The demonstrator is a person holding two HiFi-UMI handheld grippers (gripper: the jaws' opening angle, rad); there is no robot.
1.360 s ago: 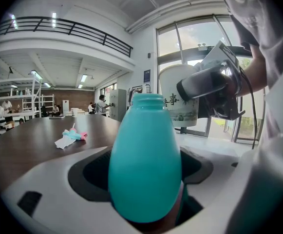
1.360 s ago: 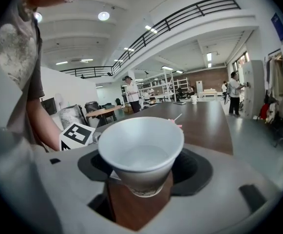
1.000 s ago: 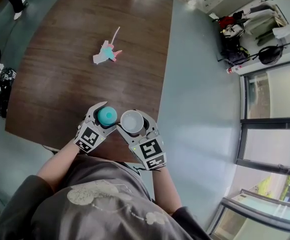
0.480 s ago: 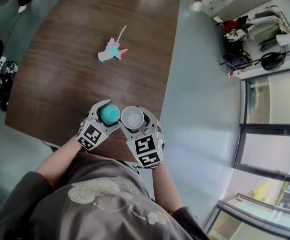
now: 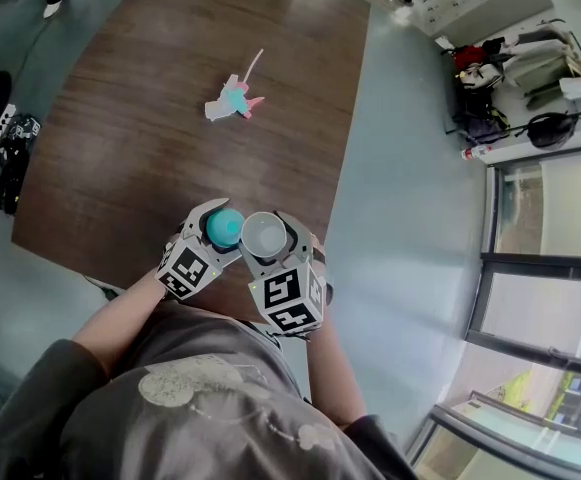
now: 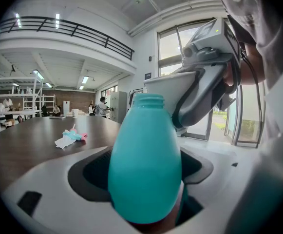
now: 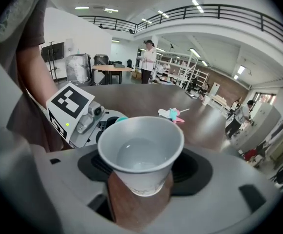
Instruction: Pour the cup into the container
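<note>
right tool (image 5: pixel 266 240), clamped on the cup (image 7: pixel 140 152), has rolled toward the container (image 6: pixel 145 169) clamped in my left tool (image 5: pixel 220 230); rim now beside its mouth, pour looks imminent.

Beyond the teal container (image 5: pixel 222 228), the desk (image 5: pixel 120 168) is running off the top edge, and we are finding the pink-and-teal thing (image 5: pixel 235 101) too small to identify.

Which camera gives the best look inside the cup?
The right gripper view: it looks straight into the cup, close up. The head view shows it small from above; the left gripper view shows only its outside, past the bottle.
</note>
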